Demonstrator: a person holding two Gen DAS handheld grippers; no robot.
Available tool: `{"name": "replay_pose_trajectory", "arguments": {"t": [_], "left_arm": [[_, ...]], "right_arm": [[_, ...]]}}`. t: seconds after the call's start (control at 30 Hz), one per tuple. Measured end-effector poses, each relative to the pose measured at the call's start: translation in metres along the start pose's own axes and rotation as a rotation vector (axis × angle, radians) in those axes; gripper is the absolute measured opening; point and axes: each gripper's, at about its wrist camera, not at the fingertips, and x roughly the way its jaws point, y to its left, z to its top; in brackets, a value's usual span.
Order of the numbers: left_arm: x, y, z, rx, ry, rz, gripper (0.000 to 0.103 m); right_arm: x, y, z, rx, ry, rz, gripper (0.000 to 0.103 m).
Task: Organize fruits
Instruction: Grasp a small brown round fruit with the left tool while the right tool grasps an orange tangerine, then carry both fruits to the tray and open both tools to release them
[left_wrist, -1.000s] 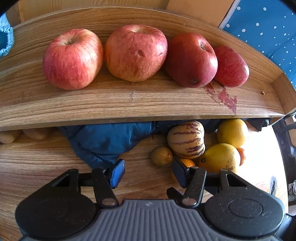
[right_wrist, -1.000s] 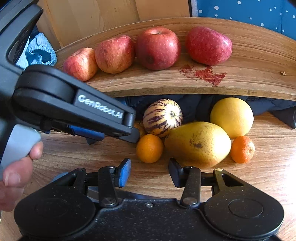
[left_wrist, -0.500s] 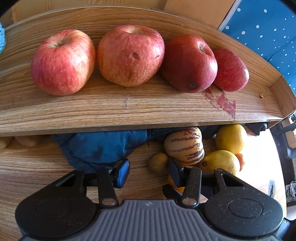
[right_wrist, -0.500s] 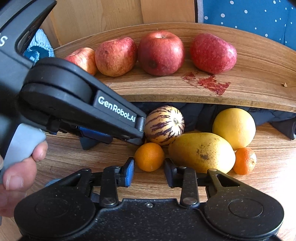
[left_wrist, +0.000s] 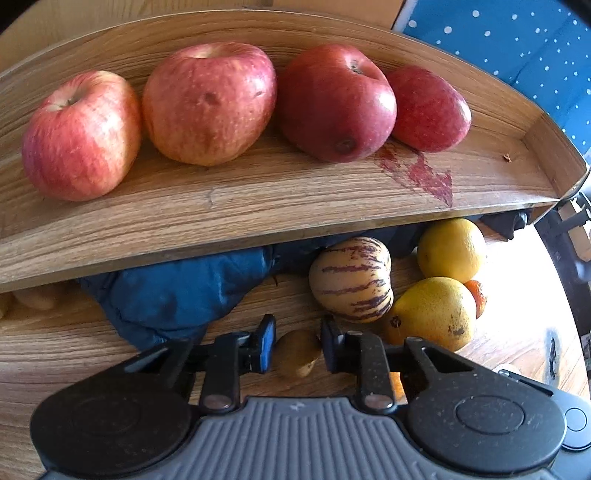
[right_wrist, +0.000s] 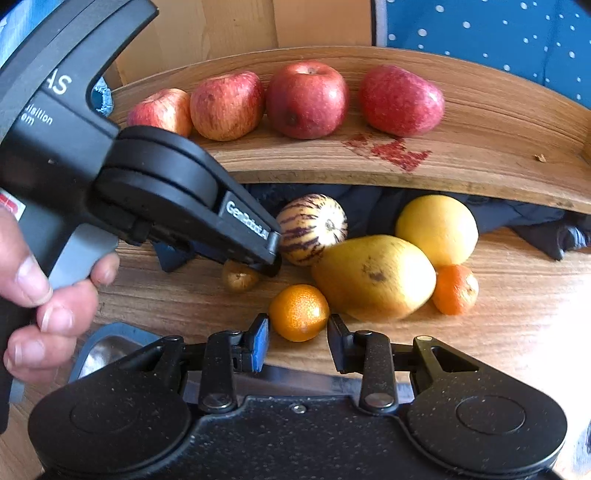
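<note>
Fruits lie loose on the counter (right_wrist: 517, 314), lower centre. Left hand-held gripper (left_wrist: 297, 338), jaws spread, straddles a small brown fruit (left_wrist: 297, 352); right hand-held gripper (right_wrist: 297, 334), also spread, brackets an orange (right_wrist: 299, 312), likely for grasping.

Both grippers are black speckled plastic with round pivot housings and silver screws; the left gripper (left_wrist: 297, 332) has a ribbed grey body, blue finger pad and white "GenRobot.AI" lettering
</note>
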Motion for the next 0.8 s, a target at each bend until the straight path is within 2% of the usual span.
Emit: {"name": "replay_pose_trajectory", "arguments": {"t": [0.3, 0.57, 0.8], "left_arm": [[-0.014, 0.014, -0.017, 0.007, -0.011, -0.021, 0.028], [-0.039, 0.022, -0.025, 0.016, -0.032, -0.053, 0.028], [-0.080, 0.031, -0.060, 0.054, -0.020, -0.106, 0.028]], "right_arm": [[-0.007, 0.006, -0.003, 0.027, -0.015, -0.041, 0.036], [-0.037, 0.028, -0.011, 0.051, -0.050, -0.071, 0.036], [-0.067, 0.058, -0.027, 0.042, -0.054, -0.076, 0.036]]}}
